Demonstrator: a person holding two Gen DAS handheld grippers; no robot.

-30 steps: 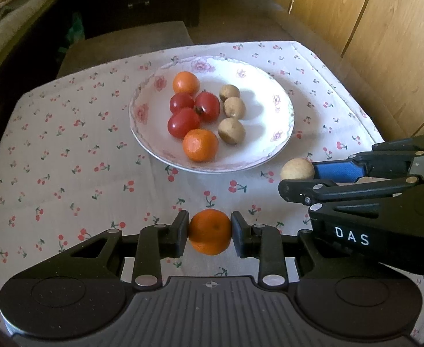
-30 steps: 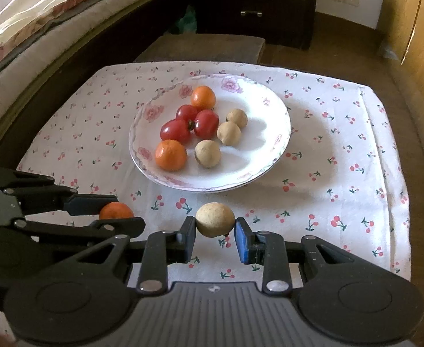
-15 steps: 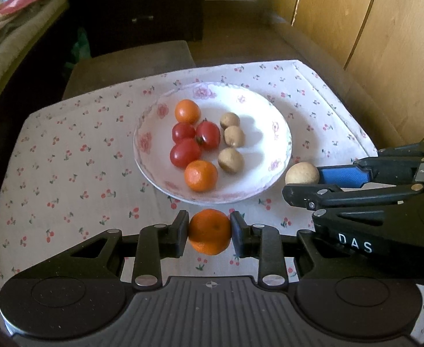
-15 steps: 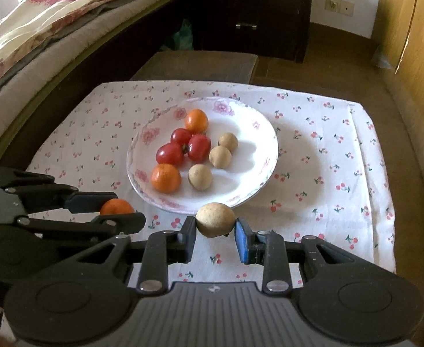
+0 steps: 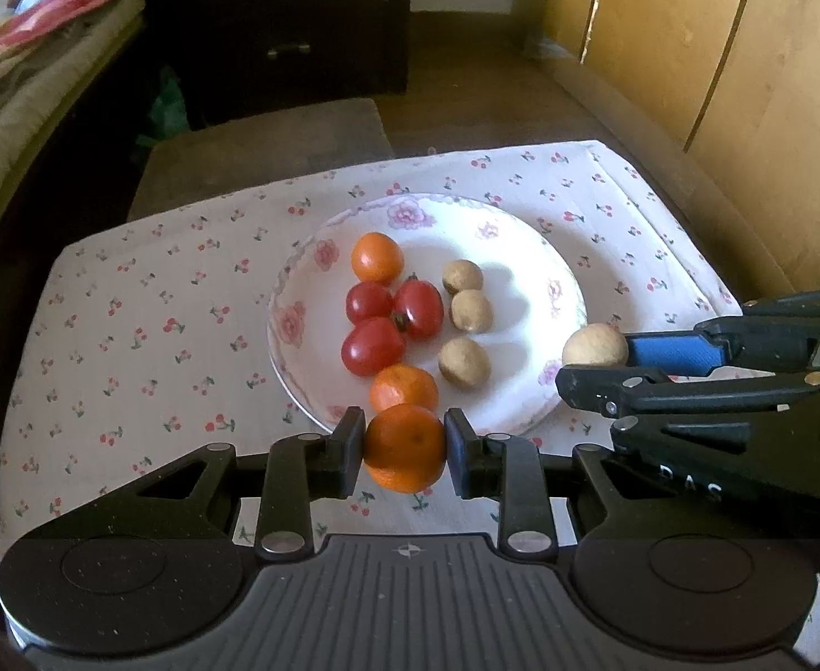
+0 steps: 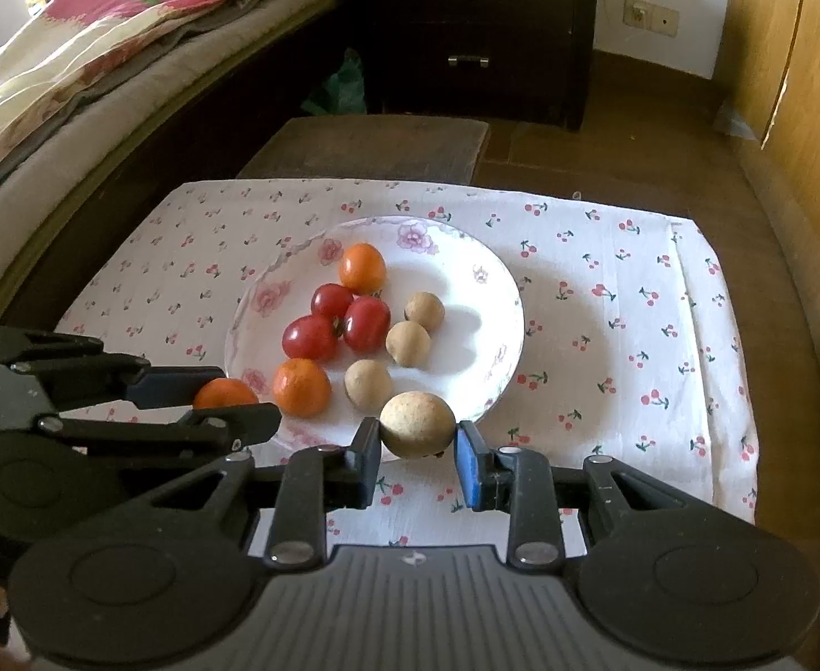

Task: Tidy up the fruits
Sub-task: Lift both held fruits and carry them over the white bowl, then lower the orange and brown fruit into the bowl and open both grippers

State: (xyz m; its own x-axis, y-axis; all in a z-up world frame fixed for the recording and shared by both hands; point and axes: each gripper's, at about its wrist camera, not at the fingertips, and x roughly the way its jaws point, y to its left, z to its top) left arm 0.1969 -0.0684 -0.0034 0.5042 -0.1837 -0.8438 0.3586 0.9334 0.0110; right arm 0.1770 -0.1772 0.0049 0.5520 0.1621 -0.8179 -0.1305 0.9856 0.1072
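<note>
While each hand-held gripper clamps fruit (left (image 5: 404,450) a tangerine (image 5: 405,447), right (image 6: 418,444) a brown one (image 6: 417,424)), the plate (image 5: 521,246) lies just ahead, mid-worktop.

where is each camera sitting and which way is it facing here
Left wrist view: sits behind the left claw, angled down over the round white floral plate; its fingers grip a round orange mandarin, and the right claw enters from the right.
Right wrist view: sits behind the right claw, angled down likewise; its fingers grip a round tan fruit, and the left claw enters from the left.
Shared: the plate, both held fruits, both claws, the cherry-print white tablecloth.
</note>
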